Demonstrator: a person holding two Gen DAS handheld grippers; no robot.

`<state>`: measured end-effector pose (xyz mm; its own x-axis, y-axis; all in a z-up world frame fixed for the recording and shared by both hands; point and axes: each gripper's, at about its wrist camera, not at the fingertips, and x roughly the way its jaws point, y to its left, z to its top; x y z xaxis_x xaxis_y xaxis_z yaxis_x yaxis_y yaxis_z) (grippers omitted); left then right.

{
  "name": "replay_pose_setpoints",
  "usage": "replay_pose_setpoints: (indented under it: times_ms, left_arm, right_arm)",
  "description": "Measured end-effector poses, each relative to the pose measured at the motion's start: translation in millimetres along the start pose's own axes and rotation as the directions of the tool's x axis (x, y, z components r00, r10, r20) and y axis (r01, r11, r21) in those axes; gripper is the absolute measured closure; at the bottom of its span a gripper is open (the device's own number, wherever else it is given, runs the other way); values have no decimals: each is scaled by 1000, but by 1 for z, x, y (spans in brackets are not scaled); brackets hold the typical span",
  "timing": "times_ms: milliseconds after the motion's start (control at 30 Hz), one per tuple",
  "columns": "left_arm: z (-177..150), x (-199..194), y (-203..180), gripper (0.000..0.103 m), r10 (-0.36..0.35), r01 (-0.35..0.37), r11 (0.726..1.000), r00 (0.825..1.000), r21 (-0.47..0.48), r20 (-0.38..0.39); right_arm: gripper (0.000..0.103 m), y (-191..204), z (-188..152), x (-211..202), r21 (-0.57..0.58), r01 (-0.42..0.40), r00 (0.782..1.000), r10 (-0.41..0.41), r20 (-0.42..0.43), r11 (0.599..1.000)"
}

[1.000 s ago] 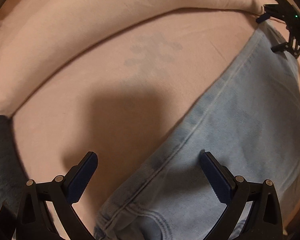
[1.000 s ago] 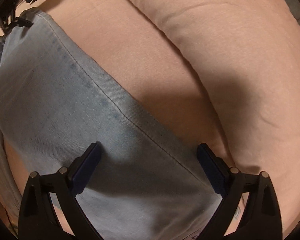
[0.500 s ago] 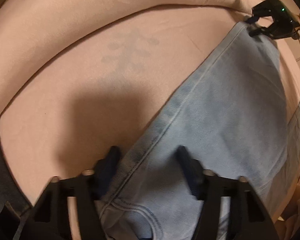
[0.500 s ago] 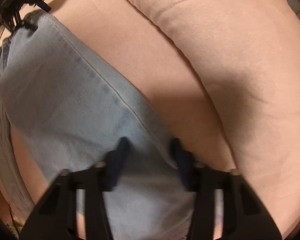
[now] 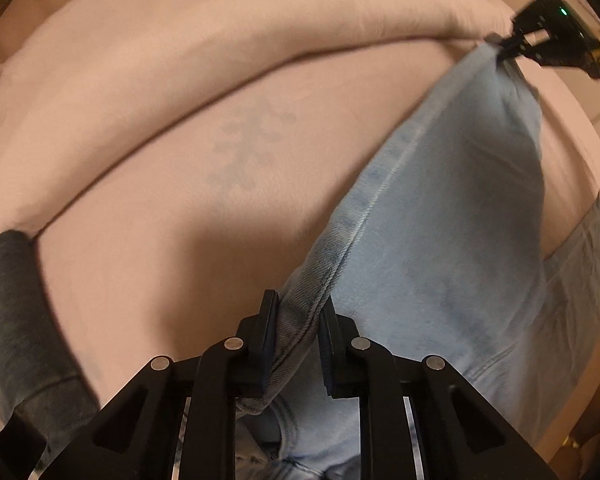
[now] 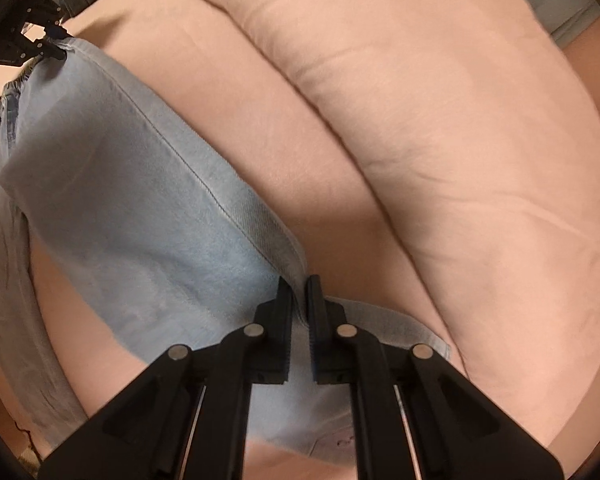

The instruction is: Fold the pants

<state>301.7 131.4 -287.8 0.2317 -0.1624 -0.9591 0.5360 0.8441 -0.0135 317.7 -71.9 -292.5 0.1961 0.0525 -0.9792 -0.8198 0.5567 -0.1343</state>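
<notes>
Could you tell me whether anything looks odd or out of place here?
Only a faint grey blotchy mark on the pink bedsheet. The light blue denim pants are undamaged, pinched along one edge by the left gripper and right gripper.

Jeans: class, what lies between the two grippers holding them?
Only a taut stretch of the light-blue jeans, running from the left gripper to the right gripper, above the pink bedsheet; left wrist view.

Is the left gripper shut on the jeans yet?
Shut: the left gripper pinches the jeans at their seamed edge, denim bunched between its pads.
</notes>
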Motion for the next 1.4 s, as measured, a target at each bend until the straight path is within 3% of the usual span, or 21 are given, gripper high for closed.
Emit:
replay_pose_setpoints:
  times_ms: [267,433,600,633,667,700,767,900,1067,1167,1233,1267,1300,1400]
  left_arm:
    - [-22,-70,-24,85,85,-85,996,994,2,71]
    - [-36,-115,-53,85,143,-147,989,985,32,100]
    - [-80,-148,-83,85,152,-164,984,976,70,154]
    - [-95,-149,-93,85,155,-171,981,975,93,159]
    - [-106,-147,-99,85,157,-175,979,974,103,163]
    - [-117,-144,-104,85,158,-177,978,974,109,162]
    - [-142,-135,-113,85,126,-142,984,982,110,138]
    - [-184,-105,-131,85,123,-131,977,991,168,57]
    - [-209,-61,-139,84,129,-115,970,990,213,-50]
    - [-212,-47,-139,84,116,-95,970,990,222,-82]
    - [-213,-43,-139,81,122,-98,969,988,228,-96]
    - [-214,-43,-139,80,117,-91,969,988,229,-104]
    - [-215,-46,-138,76,107,-79,970,988,228,-113]
    - [-218,-59,-133,74,70,-42,979,988,200,-138]
  right_arm:
    - [96,66,-23,-61,27,75,992,-78,104,997]
    - [96,70,-61,-107,79,121,976,-133,174,990]
    - [96,120,-101,-172,94,179,953,-196,230,979]
    - [96,144,-110,-184,85,204,948,-218,232,975]
    - [96,119,-109,-184,74,216,947,-228,226,974]
    - [96,120,-145,-193,58,231,947,-238,216,971]
    - [96,161,-163,-185,13,257,952,-255,171,966]
    - [96,202,-223,-176,-60,228,972,-224,68,972]
    - [96,252,-242,-140,-110,183,983,-185,-9,977]
    - [90,255,-252,-120,-49,140,988,-143,-62,989]
    - [70,265,-256,-105,-29,135,987,-137,-79,990]
    - [46,268,-258,-99,-18,139,986,-140,-86,990]
    - [36,272,-262,-95,1,129,987,-129,-95,992]
    - [37,278,-266,-102,105,34,997,-26,-79,994]
